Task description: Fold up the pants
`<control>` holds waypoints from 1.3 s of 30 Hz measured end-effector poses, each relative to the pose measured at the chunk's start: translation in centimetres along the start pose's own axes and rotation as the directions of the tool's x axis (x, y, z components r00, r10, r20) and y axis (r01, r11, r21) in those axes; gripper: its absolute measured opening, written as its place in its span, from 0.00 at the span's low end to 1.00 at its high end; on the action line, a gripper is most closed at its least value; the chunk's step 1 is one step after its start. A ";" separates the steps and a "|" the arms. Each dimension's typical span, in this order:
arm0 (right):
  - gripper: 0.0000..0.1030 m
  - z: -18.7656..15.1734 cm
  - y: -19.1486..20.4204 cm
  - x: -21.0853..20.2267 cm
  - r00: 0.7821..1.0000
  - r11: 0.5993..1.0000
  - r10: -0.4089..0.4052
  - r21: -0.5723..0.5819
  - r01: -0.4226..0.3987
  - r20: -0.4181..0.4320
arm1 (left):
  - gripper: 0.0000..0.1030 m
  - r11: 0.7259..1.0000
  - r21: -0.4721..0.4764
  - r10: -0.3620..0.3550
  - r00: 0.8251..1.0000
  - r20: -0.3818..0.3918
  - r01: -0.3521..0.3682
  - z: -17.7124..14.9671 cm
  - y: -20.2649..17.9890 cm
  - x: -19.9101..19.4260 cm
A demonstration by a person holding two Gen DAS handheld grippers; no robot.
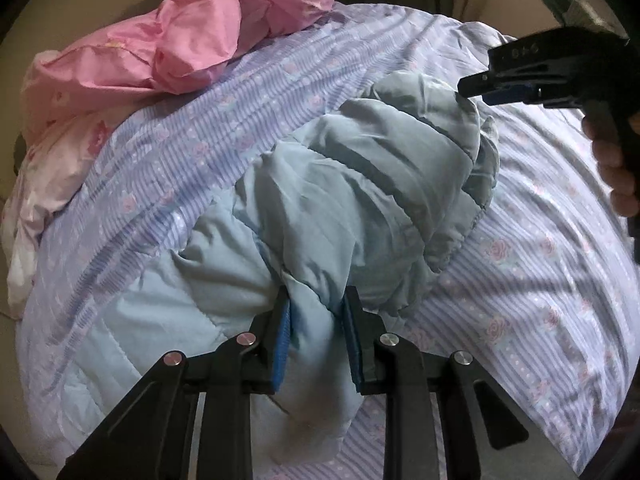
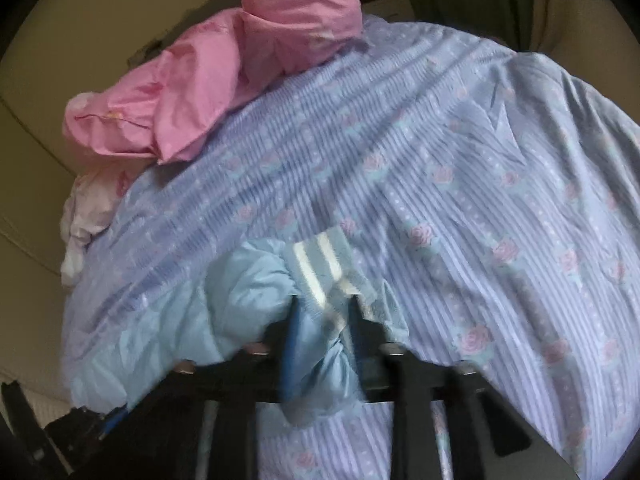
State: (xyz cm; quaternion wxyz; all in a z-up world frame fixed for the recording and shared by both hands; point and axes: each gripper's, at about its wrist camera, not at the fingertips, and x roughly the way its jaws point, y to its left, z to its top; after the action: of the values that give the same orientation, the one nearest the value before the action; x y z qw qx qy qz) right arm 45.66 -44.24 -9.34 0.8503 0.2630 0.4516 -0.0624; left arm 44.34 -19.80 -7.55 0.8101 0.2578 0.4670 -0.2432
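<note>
The padded blue pants (image 1: 320, 184) lie on the striped bedsheet (image 1: 540, 280), their length running between the two grippers. The left gripper (image 1: 316, 320) pinches one end, and the right gripper (image 2: 322, 320) clamps the striped cuff (image 2: 320, 264) at the other, so both hands are equally placed.

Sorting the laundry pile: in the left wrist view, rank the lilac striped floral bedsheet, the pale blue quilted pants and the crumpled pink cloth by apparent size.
1. Lilac striped floral bedsheet
2. Pale blue quilted pants, though enlarged by nearness
3. Crumpled pink cloth
</note>
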 end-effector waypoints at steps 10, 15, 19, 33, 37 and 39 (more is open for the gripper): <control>0.36 0.1 -1.1 2.7 1.000 0.995 0.022 0.095 -0.020 -0.018 | 0.24 1.000 0.008 0.014 1.000 0.002 -0.014 0.1 0.2 0.3; 0.18 -0.6 -1.8 3.8 0.997 0.987 0.075 0.144 -0.071 -0.024 | 0.24 1.000 0.019 0.024 1.000 0.002 -0.024 0.0 -0.1 0.0; 0.14 -1.4 -2.3 2.1 0.994 0.980 0.101 0.167 -0.106 0.037 | 0.24 1.000 0.001 -0.017 1.000 0.007 0.017 0.0 0.3 -0.7; 0.33 -2.4 -3.6 0.4 0.998 0.996 -0.014 0.093 0.009 0.058 | 0.54 0.995 -0.056 -0.082 0.996 -0.042 0.080 -0.7 -1.0 -0.7; 0.68 -3.6 -2.3 -4.5 0.970 0.995 -0.092 -0.017 0.098 0.224 | 0.63 0.982 -0.133 -0.118 0.988 0.098 0.130 -1.9 0.2 -5.1; 0.68 -5.0 -0.6 -7.4 0.950 0.988 -0.086 -0.098 0.120 0.299 | 0.72 0.984 -0.158 -0.054 0.980 0.192 0.086 -3.8 0.6 -7.9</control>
State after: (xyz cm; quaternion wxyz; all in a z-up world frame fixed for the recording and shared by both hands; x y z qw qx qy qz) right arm 37.49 -43.24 -5.93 0.9172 0.1775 0.3361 -0.1192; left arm 38.82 -15.67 -2.06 0.8599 0.1492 0.4162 -0.2553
